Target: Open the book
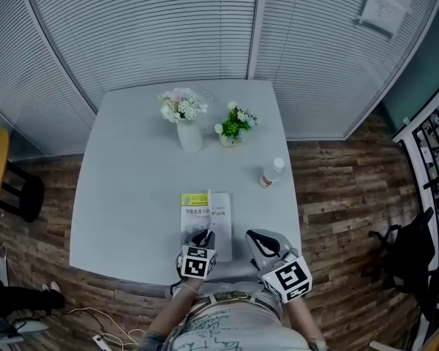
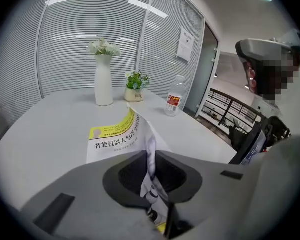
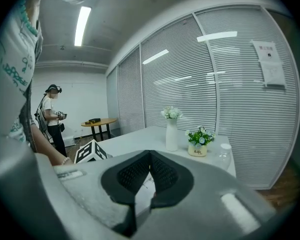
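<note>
A book (image 1: 205,212) with a white and yellow cover lies near the table's (image 1: 132,196) front edge. My left gripper (image 1: 203,234) sits at the book's near edge. In the left gripper view the raised cover (image 2: 117,134) curves up from the table, and its near edge runs between the dark pads (image 2: 127,176), which press on it, so the left gripper (image 2: 151,160) is shut on it. My right gripper (image 1: 254,238) is just right of the book at the table edge. Its jaws (image 3: 150,156) meet at the tips with nothing held.
A white vase of flowers (image 1: 188,134) and a small potted plant (image 1: 233,129) stand at the table's far middle. A plastic bottle (image 1: 272,172) stands to the right behind the book. A person (image 3: 52,116) stands by a round table (image 3: 97,122) in the background.
</note>
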### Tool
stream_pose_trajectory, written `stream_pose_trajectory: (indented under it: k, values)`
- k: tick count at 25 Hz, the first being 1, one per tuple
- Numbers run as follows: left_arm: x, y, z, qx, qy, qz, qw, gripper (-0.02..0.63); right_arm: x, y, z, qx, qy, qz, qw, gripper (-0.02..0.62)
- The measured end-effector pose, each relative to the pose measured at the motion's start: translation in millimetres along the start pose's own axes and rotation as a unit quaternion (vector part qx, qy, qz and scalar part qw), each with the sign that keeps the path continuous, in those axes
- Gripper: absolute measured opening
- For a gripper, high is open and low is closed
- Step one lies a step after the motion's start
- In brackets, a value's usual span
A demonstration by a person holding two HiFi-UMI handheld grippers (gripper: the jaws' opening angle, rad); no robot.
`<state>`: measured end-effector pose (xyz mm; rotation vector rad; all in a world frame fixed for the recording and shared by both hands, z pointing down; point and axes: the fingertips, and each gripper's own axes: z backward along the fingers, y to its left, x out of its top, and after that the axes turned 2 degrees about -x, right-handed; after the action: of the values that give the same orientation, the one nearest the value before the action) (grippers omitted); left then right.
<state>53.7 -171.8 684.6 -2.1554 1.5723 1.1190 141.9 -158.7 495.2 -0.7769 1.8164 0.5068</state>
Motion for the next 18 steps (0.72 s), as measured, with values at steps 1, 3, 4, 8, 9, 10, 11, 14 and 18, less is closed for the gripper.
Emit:
stream_pose_trajectory:
  k: [1, 3, 4, 8, 9, 10, 11, 14, 18]
  values:
    - [0, 3, 1, -0.001, 0.000, 0.002, 1.0000, 0.040, 1, 0, -2, -0.001, -0.001, 0.001, 1.000, 0.002]
    - [-2, 10, 3, -0.004, 0.000, 0.008, 1.0000, 0.034, 3, 3, -7, -0.004, -0.001, 0.001, 1.000, 0.002]
    - [-3, 13, 5, -0.008, 0.001, 0.012, 0.9999, 0.032, 5, 4, -10, -0.005, -0.001, 0.001, 1.000, 0.002]
    - [-4, 22, 14, -0.036, 0.001, 0.044, 0.9984, 0.029, 9, 15, -17, -0.012, 0.002, -0.001, 1.000, 0.002]
    - [-4, 24, 16, -0.044, -0.001, 0.055, 0.9975, 0.029, 10, 18, -19, -0.015, 0.002, -0.004, 1.000, 0.002]
    - [-3, 26, 18, -0.051, -0.003, 0.064, 0.9967, 0.029, 11, 20, -20, -0.018, 0.001, -0.006, 1.000, 0.002]
    - [-3, 28, 19, -0.058, -0.004, 0.071, 0.9958, 0.028, 12, 23, -22, -0.021, -0.001, -0.010, 1.000, 0.002]
    - [-7, 35, 24, -0.073, -0.002, 0.090, 0.9933, 0.028, 10, 29, -24, -0.029, 0.003, -0.016, 0.999, 0.002]
    - [-12, 47, 30, -0.090, -0.002, 0.127, 0.9878, 0.028, 9, 36, -27, -0.041, 0.009, -0.013, 0.999, 0.002]
